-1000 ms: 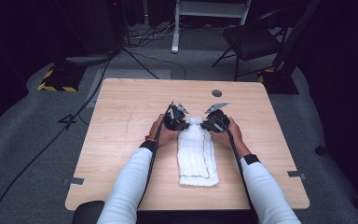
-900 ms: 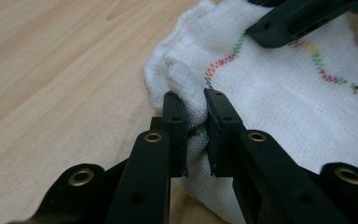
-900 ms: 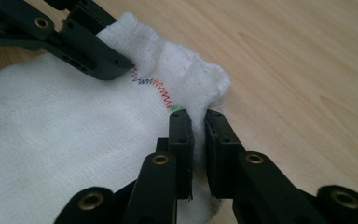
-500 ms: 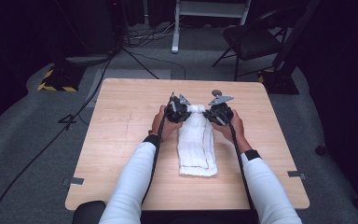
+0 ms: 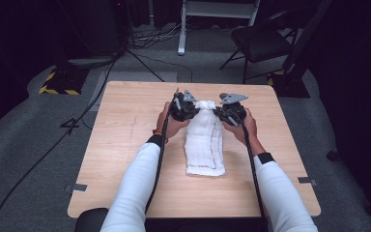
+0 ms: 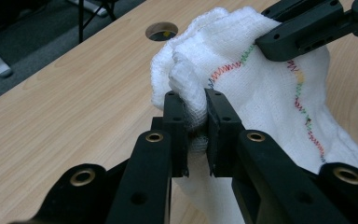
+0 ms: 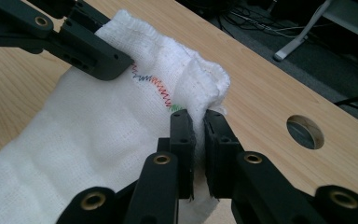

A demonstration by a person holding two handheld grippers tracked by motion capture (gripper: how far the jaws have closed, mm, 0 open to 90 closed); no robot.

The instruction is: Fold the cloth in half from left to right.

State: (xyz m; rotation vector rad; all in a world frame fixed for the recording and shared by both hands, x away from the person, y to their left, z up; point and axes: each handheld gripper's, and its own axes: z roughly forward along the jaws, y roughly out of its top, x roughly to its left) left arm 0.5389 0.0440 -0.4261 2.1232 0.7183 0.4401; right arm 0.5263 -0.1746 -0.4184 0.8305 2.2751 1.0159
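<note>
The left gripper (image 6: 196,122) pinched the white cloth (image 5: 204,140); the right gripper (image 7: 196,135) gripped its other corner, above the worktop (image 5: 125,145).

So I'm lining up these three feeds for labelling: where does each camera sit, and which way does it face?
High view: above the person's side, facing forward and down on the table; forearms, both tools.
Left gripper view: rides the left tool, looking along its jaws at the white cloth.
Right gripper view: rides the right tool, facing the cloth's other corner.
Shared: the cloth, the table's round hole.

Folded white cloth (image 5: 204,140), far end apparently raised
</note>
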